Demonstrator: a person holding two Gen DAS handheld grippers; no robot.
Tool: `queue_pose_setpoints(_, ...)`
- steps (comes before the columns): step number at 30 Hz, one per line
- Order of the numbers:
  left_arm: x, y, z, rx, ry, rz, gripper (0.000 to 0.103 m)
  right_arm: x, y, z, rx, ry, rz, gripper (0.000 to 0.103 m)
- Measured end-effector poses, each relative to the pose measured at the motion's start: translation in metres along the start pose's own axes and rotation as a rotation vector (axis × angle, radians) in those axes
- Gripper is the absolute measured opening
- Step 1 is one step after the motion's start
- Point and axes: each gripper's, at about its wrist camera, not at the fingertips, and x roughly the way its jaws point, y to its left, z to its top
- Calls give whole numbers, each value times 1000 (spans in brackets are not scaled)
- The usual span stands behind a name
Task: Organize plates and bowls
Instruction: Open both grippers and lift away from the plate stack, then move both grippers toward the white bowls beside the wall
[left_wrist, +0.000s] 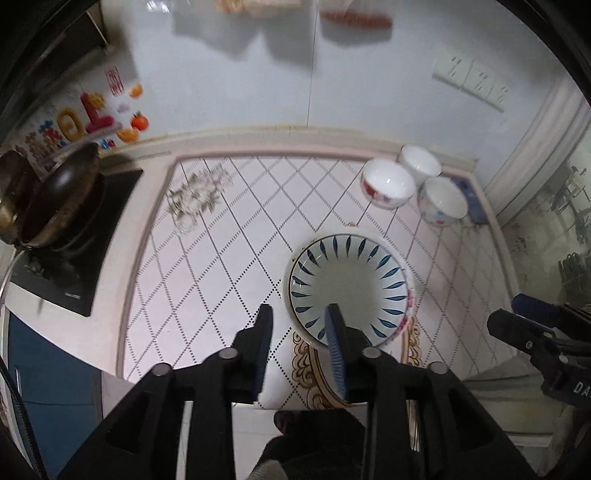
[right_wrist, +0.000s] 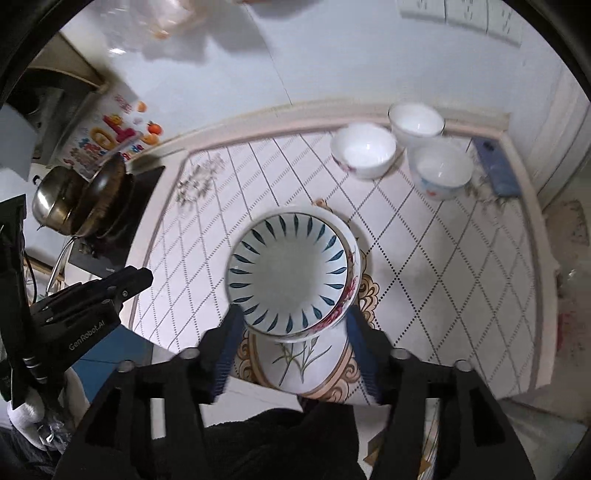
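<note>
Hovering both grippers over the blue-leaf bowl (right_wrist: 291, 269), left gripper (left_wrist: 301, 332) and right gripper (right_wrist: 295, 326) jaws apart, empty. Glazed ceramic: stiff, slippery, chippable. We pinch the rim.

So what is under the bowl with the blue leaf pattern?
The blue-leaf bowl sits nested in a floral-rimmed bowl, of which only the rim shows. Below them lies a plate with a plant drawing. The plate's centre is covered.

Home kitchen: wok (left_wrist: 62, 206) and steel pot (right_wrist: 55, 201) sitting on a black cooktop (left_wrist: 110, 221), bowls (left_wrist: 388, 182) lying on tiled counter (left_wrist: 240, 229), wall sockets (left_wrist: 471, 79) showing above.
</note>
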Motion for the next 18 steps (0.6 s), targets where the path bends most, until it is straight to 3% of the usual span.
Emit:
queue_pose_setpoints(2,-19,-1,-7,-1,-30,-4,43,-23,8,-10,-17,-28,-14,76)
queue_pose_setpoints(4,-39,0,-14,-1,-61,-12,67,-46,20,-22,-44,-58,-38,82)
queue_pose_setpoints(6,-52,2,-20,-5,-82,-19,81,-60,29,-31,-64,-82,-54,87)
queue_pose_setpoints(12,-80,5,-39,-18,-112,-33,93,-101,49,-63,-86,-140,-75,94)
queue_pose_setpoints(18,-88,1,-48,-2,-124,-38,93,-128,56,-86,-69,-174,-75,95)
